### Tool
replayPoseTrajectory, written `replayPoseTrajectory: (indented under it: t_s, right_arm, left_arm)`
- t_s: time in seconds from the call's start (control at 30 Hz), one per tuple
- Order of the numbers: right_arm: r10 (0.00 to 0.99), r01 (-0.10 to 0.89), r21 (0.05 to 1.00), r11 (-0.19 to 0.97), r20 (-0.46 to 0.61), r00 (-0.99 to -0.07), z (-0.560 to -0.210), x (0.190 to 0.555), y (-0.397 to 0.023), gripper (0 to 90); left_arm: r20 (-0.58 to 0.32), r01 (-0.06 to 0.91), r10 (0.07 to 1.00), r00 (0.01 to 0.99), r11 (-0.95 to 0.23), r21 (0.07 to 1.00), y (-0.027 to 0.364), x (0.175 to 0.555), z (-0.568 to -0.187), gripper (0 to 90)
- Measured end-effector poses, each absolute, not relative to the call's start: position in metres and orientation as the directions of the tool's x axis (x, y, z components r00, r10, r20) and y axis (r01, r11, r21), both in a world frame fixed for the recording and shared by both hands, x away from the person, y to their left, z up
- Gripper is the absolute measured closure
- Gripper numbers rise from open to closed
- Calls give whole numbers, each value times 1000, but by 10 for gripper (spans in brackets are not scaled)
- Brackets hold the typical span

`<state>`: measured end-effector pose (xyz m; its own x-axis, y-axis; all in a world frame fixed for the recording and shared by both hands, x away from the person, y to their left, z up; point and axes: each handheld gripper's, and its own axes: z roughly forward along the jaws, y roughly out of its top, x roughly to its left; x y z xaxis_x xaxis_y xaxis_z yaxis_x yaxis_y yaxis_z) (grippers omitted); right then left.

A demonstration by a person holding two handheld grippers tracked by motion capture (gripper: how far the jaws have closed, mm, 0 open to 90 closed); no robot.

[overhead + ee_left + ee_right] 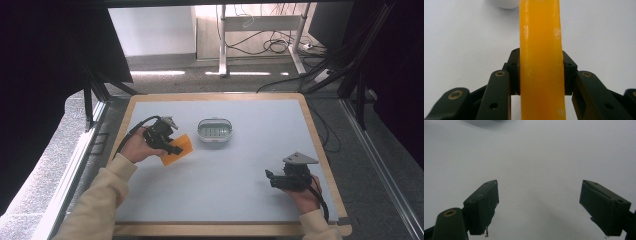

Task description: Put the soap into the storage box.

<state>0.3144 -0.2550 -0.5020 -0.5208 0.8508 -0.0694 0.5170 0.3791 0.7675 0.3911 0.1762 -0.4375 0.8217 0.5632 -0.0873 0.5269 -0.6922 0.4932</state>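
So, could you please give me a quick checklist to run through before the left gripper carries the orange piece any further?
1. Left gripper shut on flat orange rectangular piece: ok.
2. Piece centred between the jaws: ok.
3. Right gripper open, with nothing between its jaws: ok.
4. Right gripper apart from the small white oval lidded container: ok.
5. Grey table mat between piece and container bare: ok.
6. Container lid latched: cannot tell.

A wood-edged table (150, 96) with a pale grey top bears a small lidded container (215, 130).
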Motion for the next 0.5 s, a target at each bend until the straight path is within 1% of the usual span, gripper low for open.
replayPoseTrajectory:
  t_s: [0.2, 0.5]
  right_arm:
    - [851, 519, 765, 380, -69, -521, -502, 315, -255, 162]
    - [851, 518, 766, 381, -71, -521, -502, 315, -256, 162]
  left_arm:
    - [-87, 531, 566, 820, -693, 488, 175, 398, -437, 625]
    - [-78, 509, 543, 836, -714, 481, 172, 412, -434, 625]
